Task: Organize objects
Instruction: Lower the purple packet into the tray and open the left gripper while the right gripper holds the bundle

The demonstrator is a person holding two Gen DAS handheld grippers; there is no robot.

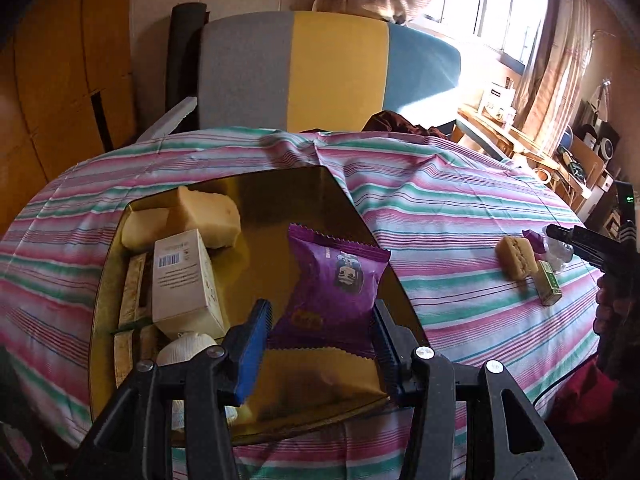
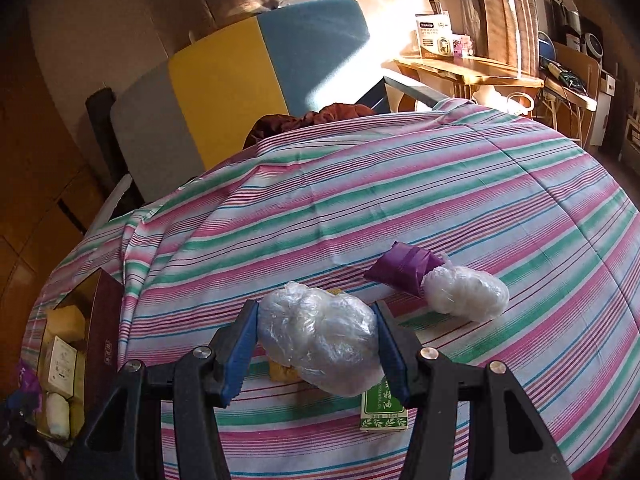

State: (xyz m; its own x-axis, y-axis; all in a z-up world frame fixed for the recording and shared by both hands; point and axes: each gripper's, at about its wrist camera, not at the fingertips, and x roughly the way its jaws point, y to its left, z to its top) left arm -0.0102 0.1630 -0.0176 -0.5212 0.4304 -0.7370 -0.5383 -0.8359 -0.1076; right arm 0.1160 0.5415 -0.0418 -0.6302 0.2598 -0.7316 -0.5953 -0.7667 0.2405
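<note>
above a gold-lined box (image 1: 348, 184) on the striped tabletop (image 1: 460, 208), a purple snack packet (image 1: 334, 276) is gripped between the fingers of the left gripper (image 1: 322, 322). within the box a white carton (image 1: 184, 276), pale yellow blocks (image 1: 208, 212) and a white wrapped roll (image 1: 186, 350) are seen. over on the right side of the cloth, a clear plastic-wrapped bundle (image 2: 320, 336) is clamped between the fingers of the right gripper (image 2: 316, 334), held over the cloth. beneath it a small green box (image 2: 384, 410) and a yellow block (image 2: 282, 372) are partly covered. a second plastic-wrapped bundle (image 2: 466, 294) is found just beyond, touching a folded purple wrapper (image 2: 404, 270).
</note>
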